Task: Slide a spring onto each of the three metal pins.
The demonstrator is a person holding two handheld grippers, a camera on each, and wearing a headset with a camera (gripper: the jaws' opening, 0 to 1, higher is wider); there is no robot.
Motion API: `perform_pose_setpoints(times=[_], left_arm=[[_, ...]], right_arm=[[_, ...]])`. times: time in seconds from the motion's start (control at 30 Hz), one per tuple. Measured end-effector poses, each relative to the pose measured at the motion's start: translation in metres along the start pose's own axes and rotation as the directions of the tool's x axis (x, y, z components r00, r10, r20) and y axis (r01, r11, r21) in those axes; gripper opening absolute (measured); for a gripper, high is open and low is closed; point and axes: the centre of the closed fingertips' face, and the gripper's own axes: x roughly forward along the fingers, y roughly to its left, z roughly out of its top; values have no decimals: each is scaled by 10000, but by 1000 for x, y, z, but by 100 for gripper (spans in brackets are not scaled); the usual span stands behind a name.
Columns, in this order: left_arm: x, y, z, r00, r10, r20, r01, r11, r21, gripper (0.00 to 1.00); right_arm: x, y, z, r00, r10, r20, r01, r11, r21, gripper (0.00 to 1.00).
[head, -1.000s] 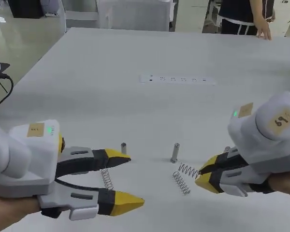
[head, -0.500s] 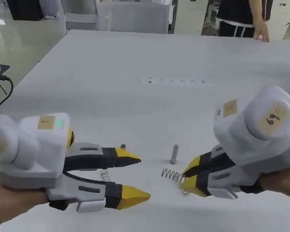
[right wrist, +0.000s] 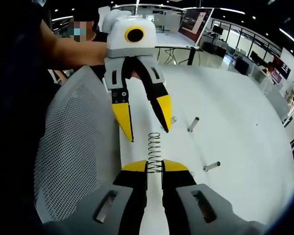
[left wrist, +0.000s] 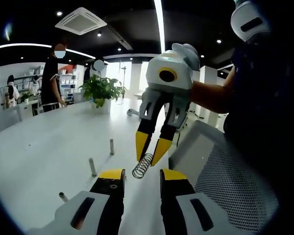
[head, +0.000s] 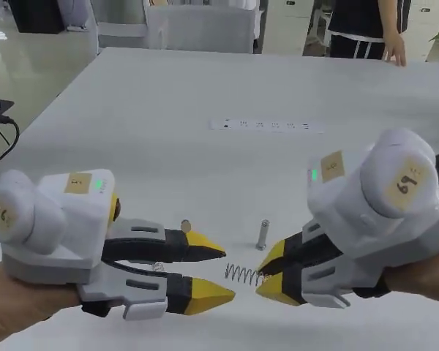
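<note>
Right gripper has its jaws pinched narrow on one end of a spring. The rest of the coil sticks out sideways toward the other tool. That puts the spring just in front of the middle pin, on the near side and a touch to its left. Can't tell from the head view whether the coil is touching the table or not.

Left gripper is further left of the middle pin, jaws parted a fair bit with nothing in them. Its yellow tips point right at the loose end of the spring. In the right gripper view that loose end sits between the two tips, but I can't tell if it touches either one.

The middle pin stands upright and bare. Left pin is just behind the left gripper's top jaw, also bare. In the left gripper view all three line up, with the right pin on the far side of the middle one.

A bit of a second spring peeks out between the left gripper's jaws, lying on the table, well left of the middle pin. The strip is well beyond the middle pin.
</note>
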Motion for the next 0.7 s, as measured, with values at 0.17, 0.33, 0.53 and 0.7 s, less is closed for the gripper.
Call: perform_pose_setpoints(times=[0.17, 0.33, 0.53, 0.7], left_arm=[[1, -3, -2, 9998, -173, -58, 173, 9998, -9, 16], [2, -6, -3, 9995, -306, -106, 306, 9995, -18, 12], [3, -7, -5, 9989, -415, -238, 417, 9991, 65, 6], [3, -10, -6, 9978, -577, -341, 582, 9982, 141, 3]], right_arm=[[0, 3, 2, 9999, 124, 35, -123, 9997, -211, 8], [0, 6, 4, 9996, 247, 103, -242, 9987, -455, 8], [1, 9, 3, 9993, 365, 47, -362, 9976, -596, 8], [1, 13, 2, 9987, 504, -54, -507, 9957, -773, 8]])
